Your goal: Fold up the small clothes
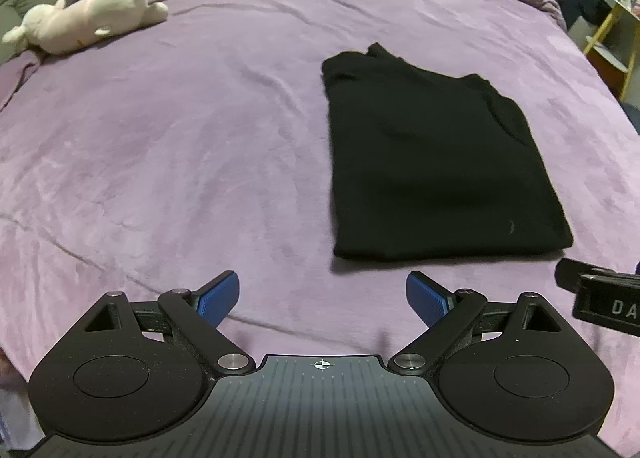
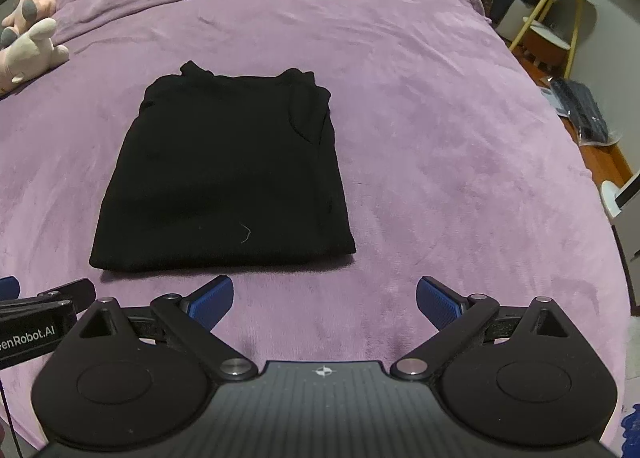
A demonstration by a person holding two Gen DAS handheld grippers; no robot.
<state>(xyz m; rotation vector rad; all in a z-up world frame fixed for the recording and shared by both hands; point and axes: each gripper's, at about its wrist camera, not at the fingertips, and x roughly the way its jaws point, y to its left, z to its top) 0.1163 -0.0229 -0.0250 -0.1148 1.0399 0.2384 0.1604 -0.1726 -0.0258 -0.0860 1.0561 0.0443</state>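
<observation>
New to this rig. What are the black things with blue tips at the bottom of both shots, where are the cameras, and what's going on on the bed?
There is no robot arm here. A person holds a two-finger gripper in each hand, and a fisheye camera on each looks forward along its fingers. The black shapes with blue pads are those fingers. One picture is from the left gripper, the other from the right gripper. Each also catches the edge of the other at its side.

Both stand open, hold nothing, and sit short of the cloth without touching it.

On the purple blanket lies a black garment, already folded into a rough rectangle. Plush toys lie at the far left. A yellow side table stands beside the bed.
</observation>
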